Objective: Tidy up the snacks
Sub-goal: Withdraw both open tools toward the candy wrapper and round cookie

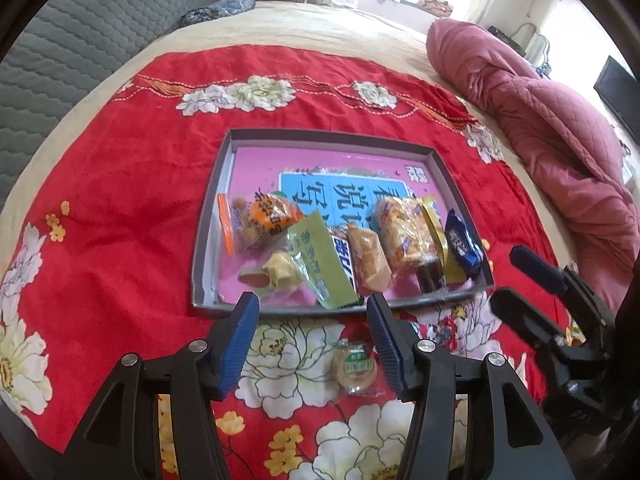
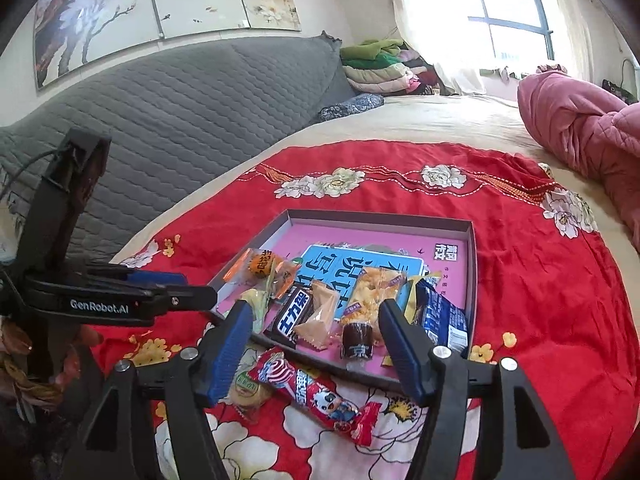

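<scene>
The left gripper (image 1: 312, 300) has its fingers spread, pinching nothing; a round biscuit in clear crinkled wrap (image 1: 355, 366) lies on the red floral cloth (image 1: 120, 200) between them, untouched; the right gripper (image 2: 314, 312) is likewise spread and empty, a glossy red tube-shaped snack packet (image 2: 316, 394) lying below its tips; both packets sit just outside the shallow grey cardboard tray (image 2: 473, 264) of assorted wrapped snacks.

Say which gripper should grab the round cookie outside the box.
Left. The left gripper hangs right over the round cookie, jaws open and empty; the right gripper faces the red snack bar.
</scene>
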`<move>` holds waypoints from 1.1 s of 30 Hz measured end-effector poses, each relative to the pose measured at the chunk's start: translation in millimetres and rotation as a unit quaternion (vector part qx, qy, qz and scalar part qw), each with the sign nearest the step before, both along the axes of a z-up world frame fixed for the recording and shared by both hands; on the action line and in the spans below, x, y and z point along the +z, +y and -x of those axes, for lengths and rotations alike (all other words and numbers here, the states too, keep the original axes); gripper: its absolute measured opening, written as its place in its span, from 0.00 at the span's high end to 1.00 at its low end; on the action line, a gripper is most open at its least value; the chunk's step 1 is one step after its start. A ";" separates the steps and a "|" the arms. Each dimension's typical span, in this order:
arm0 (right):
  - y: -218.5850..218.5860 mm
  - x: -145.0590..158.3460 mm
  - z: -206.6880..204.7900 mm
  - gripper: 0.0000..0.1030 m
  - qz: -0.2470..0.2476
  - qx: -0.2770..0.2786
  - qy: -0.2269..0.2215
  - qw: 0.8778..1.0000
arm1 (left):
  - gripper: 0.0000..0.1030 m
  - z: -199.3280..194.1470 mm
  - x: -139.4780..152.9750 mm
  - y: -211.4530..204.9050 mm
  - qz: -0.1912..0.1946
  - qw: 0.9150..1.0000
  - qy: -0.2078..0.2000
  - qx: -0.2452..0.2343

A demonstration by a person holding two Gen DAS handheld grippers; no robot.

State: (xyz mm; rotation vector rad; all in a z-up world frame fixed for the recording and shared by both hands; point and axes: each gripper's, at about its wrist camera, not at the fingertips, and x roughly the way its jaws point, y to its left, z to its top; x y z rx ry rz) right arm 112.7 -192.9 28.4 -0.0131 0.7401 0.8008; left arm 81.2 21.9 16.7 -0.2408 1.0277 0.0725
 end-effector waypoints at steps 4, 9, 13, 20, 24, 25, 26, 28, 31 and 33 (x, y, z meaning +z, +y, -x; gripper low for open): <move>-9.4 2.9 2.2 0.34 -0.012 -0.004 0.011 1.000 | 0.44 4.2 -4.0 -3.1 0.002 1.000 0.007 -0.009; -18.6 8.1 4.9 0.34 -0.016 -0.014 0.007 1.000 | 0.44 7.9 -9.6 -4.2 0.005 1.000 0.017 -0.014; -21.2 8.6 5.2 0.34 -0.010 -0.018 0.009 1.000 | 0.44 10.9 -13.9 -6.9 0.010 0.999 0.026 -0.020; -23.0 2.0 10.4 0.34 0.019 -0.010 0.028 0.999 | 0.44 15.0 -27.7 -11.9 0.026 0.998 0.046 -0.030; -18.2 -8.4 12.9 0.34 0.042 0.003 0.045 0.998 | 0.44 15.6 -37.2 -11.0 0.037 0.997 0.059 -0.027; -16.2 -11.0 13.4 0.34 0.049 0.007 0.048 0.998 | 0.44 15.7 -40.0 -10.6 0.040 0.997 0.062 -0.026; -13.5 -13.4 14.5 0.34 0.057 0.011 0.048 0.997 | 0.44 16.1 -42.9 -10.2 0.043 0.997 0.065 -0.024; -7.0 -18.3 17.8 0.34 0.080 0.021 0.042 0.996 | 0.44 16.5 -48.3 -11.0 0.051 0.996 0.071 -0.024; 4.0 -29.0 22.4 0.34 0.117 0.041 0.036 0.992 | 0.44 14.8 -56.6 -15.7 0.057 0.995 0.083 -0.027; 9.8 -38.9 24.1 0.34 0.146 0.046 0.035 0.988 | 0.44 12.8 -60.6 -19.3 0.060 0.994 0.087 -0.031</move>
